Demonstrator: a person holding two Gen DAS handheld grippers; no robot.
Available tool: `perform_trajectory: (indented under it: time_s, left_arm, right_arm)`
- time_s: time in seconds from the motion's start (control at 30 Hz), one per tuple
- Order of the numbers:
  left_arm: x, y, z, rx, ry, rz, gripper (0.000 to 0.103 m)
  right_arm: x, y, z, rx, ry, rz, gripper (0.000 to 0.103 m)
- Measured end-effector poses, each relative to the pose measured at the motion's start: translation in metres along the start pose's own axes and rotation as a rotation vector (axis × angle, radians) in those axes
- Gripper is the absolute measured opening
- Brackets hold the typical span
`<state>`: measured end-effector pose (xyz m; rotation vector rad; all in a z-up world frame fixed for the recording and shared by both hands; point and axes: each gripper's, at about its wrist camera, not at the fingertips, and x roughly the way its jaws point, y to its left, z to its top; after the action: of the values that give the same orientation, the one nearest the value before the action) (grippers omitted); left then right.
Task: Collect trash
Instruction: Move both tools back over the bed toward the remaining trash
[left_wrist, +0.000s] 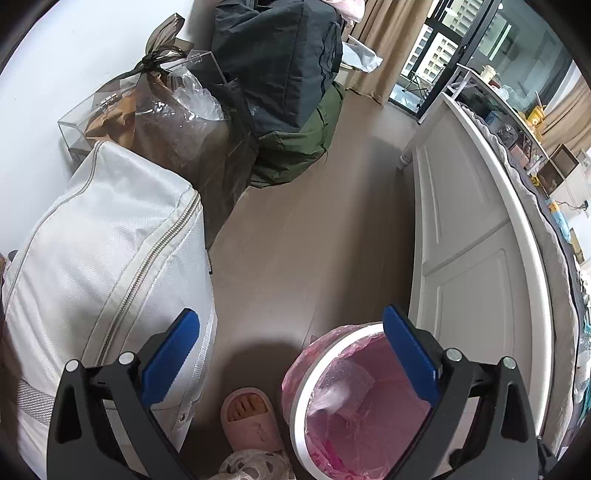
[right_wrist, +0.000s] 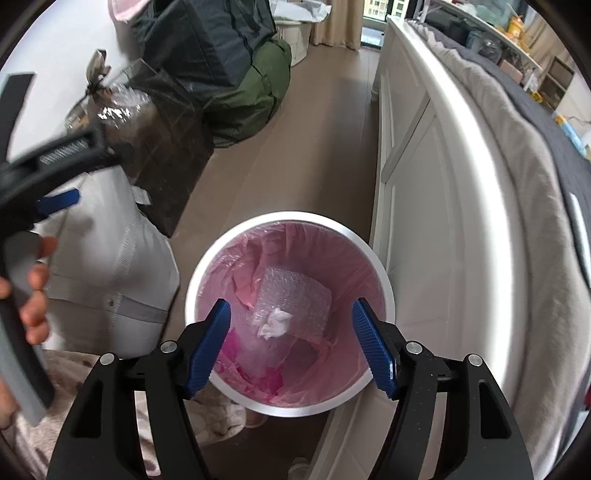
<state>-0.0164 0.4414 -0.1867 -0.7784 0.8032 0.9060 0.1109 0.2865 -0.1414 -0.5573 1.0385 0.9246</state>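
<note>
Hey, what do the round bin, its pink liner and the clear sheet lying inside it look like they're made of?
Round white-rimmed bin: probably smooth plastic, going by the rim's even satin sheen, though it could be painted metal.
Translucent pink liner: thin plastic film, wrinkled, glossy and see-through.
Clear bubbled sheet: looks like bubble wrap, from its grid of small bumps.

Soft window daylight, fisheye-warped edges, blurred left-side motion.

Brown wood floor (right_wrist: 325, 147) carries white round bin with pink plastic liner (right_wrist: 384, 280), white zipped fabric bag (left_wrist: 110, 240), green duffel bag (left_wrist: 295, 147), beside white bed frame (right_wrist: 424, 184).
</note>
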Motion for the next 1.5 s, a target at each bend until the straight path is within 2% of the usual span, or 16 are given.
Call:
perform_trajectory:
  time_s: [0.17,0.27,0.37,0.5,0.6,0.67,0.8,1.07,1.23,1.37,1.5]
  left_arm:
    - [-0.008,-0.001,-0.003,0.021,-0.018,-0.004,0.098]
    - [-0.026,-0.001,-0.012,0.049,-0.039,-0.022,0.098]
    - [-0.047,-0.001,-0.012,0.034,-0.081,-0.037,0.098]
    - [-0.095,-0.008,-0.02,0.014,-0.117,-0.056,0.098]
    - [-0.128,-0.021,-0.035,0.038,-0.135,-0.093,0.098]
    - [-0.148,-0.035,-0.046,0.08,-0.145,-0.106,0.098]
    - [-0.182,-0.076,-0.07,0.227,-0.181,-0.112,0.098]
    - [-0.224,-0.151,-0.118,0.41,-0.178,-0.299,0.098]
    - [-0.225,-0.197,-0.154,0.542,-0.148,-0.308,0.098]
    - [-0.226,-0.223,-0.181,0.641,-0.117,-0.341,0.098]
    - [-0.229,-0.255,-0.214,0.783,-0.109,-0.366,0.098]
  right_arm:
    - [-0.032,0.004,0.002,-0.008,-0.041,-0.001,0.067]
    - [-0.06,0.004,0.001,-0.007,-0.081,-0.004,0.067]
    - [-0.097,0.0,-0.005,0.027,-0.137,0.027,0.071]
    - [-0.146,-0.008,-0.02,0.056,-0.21,0.051,0.075]
    - [-0.182,-0.019,-0.036,0.08,-0.269,0.059,0.08]
    - [-0.203,-0.03,-0.049,0.1,-0.299,0.06,0.081]
    - [-0.238,-0.063,-0.078,0.151,-0.344,0.051,0.082]
    - [-0.286,-0.158,-0.158,0.327,-0.389,-0.019,0.087]
    - [-0.293,-0.225,-0.215,0.499,-0.389,-0.056,0.087]
    - [-0.292,-0.251,-0.251,0.577,-0.381,-0.072,0.087]
    - [-0.277,-0.272,-0.274,0.637,-0.352,-0.073,0.087]
